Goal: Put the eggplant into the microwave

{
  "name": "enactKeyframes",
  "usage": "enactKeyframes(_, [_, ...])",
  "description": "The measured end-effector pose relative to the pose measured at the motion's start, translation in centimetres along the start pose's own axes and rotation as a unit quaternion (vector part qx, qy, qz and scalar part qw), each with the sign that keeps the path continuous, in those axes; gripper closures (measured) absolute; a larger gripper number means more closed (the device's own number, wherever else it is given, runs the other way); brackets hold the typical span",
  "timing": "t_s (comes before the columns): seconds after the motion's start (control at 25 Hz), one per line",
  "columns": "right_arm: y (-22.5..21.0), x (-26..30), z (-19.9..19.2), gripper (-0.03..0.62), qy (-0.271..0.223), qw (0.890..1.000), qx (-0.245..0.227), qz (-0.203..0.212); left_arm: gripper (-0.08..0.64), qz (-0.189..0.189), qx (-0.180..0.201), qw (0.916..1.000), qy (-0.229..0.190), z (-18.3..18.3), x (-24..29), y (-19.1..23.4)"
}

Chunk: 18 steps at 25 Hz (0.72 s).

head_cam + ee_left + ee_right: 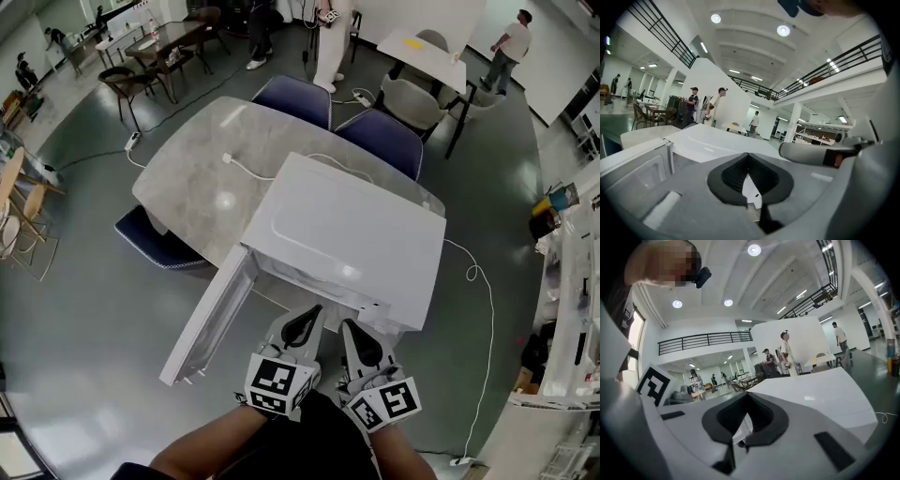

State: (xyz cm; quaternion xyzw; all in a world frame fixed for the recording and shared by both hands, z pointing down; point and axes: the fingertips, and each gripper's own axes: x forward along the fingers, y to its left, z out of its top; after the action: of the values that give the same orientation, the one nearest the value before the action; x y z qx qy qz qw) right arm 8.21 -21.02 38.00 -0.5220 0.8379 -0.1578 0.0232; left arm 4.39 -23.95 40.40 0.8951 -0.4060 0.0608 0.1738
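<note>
A white microwave (356, 234) stands on the marble table (202, 178), its door (211, 314) swung open to the left. No eggplant shows in any view, and the oven's inside is hidden from the head camera. My left gripper (305, 321) and right gripper (350, 328) are side by side just in front of the microwave's open front, both pointing at it. Each is shut with nothing between its jaws. The left gripper (749, 155) looks over the white microwave top (717, 143). Past the right gripper (749, 395) the same white microwave top (825, 394) shows.
Blue chairs (292, 98) (382, 139) stand behind the table and another chair (155, 246) at its left. A white cable (483, 309) trails over the floor at the right. People stand far back in the hall. Shelving (572, 309) lines the right edge.
</note>
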Motion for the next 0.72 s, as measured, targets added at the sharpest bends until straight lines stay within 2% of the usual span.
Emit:
enactKeyframes(0.32, [0.4, -0.9, 3.6, 0.591, -0.027, 0.999, -0.028, -0.011, 0.552, -0.038, -0.019, 0.9987, -0.027, 4.0, -2.8, -3.3])
enactKeyframes(0.52, [0.7, -1.2, 5.1, 0.591, -0.028, 0.998, -0.044, -0.022, 0.552, -0.043, 0.004, 0.9978, -0.052, 6.5, -4.0, -5.0])
enactKeyframes(0.72, [1.5, -0.9, 7.0, 0.591, -0.045, 0.997, -0.063, -0.012, 0.552, -0.033, 0.03, 0.9953, -0.085, 9.2, -4.6, -5.0])
